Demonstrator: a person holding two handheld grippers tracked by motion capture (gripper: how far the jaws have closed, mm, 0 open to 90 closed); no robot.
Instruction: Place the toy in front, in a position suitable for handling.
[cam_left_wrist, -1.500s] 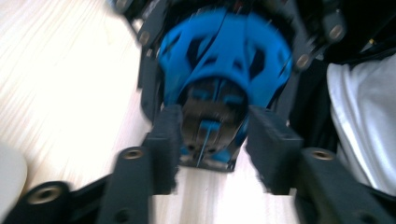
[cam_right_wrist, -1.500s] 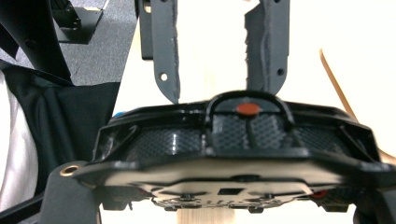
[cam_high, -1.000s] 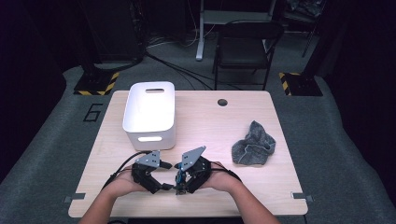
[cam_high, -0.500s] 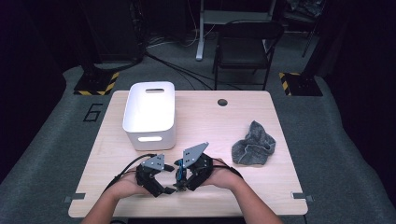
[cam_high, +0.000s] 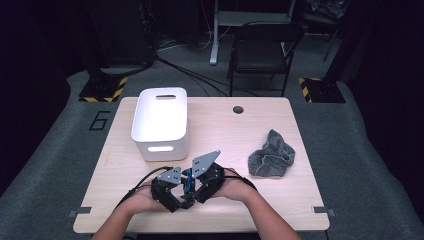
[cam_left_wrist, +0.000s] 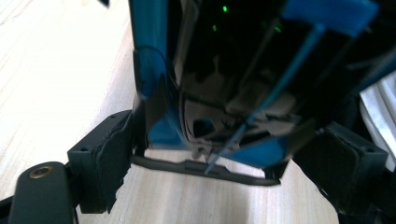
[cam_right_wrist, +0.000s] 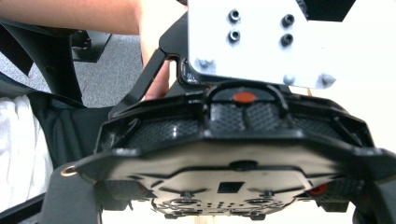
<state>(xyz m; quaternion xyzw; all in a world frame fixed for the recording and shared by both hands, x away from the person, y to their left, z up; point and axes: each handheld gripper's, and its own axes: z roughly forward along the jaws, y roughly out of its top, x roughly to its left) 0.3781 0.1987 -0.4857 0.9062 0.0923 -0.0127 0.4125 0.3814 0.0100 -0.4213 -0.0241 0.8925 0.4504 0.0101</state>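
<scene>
At the table's front edge, two hands hold my grippers nose to nose. My left gripper (cam_high: 181, 194) and my right gripper (cam_high: 194, 187) meet at their tips, each topped by a grey three-cornered plate. In the left gripper view, my left gripper (cam_left_wrist: 224, 165) has its jaws standing wide apart, with the right gripper's blue and black body (cam_left_wrist: 224, 84) close up between them. In the right gripper view, my right gripper (cam_right_wrist: 224, 198) has its jaws spread at the bottom corners, and the left gripper's black body (cam_right_wrist: 233, 135) and grey plate (cam_right_wrist: 252, 42) face it. Neither holds a loose object.
A white bin (cam_high: 160, 146) stands at the back left of the wooden table (cam_high: 225, 130). A crumpled grey cloth (cam_high: 272, 156) lies at the right. The table has a cable hole (cam_high: 238, 109) near its far edge. A black chair (cam_high: 265, 50) stands behind it.
The left gripper has edged a little to the right, and the gap to the right gripper has closed. The bin and the cloth have not moved.
</scene>
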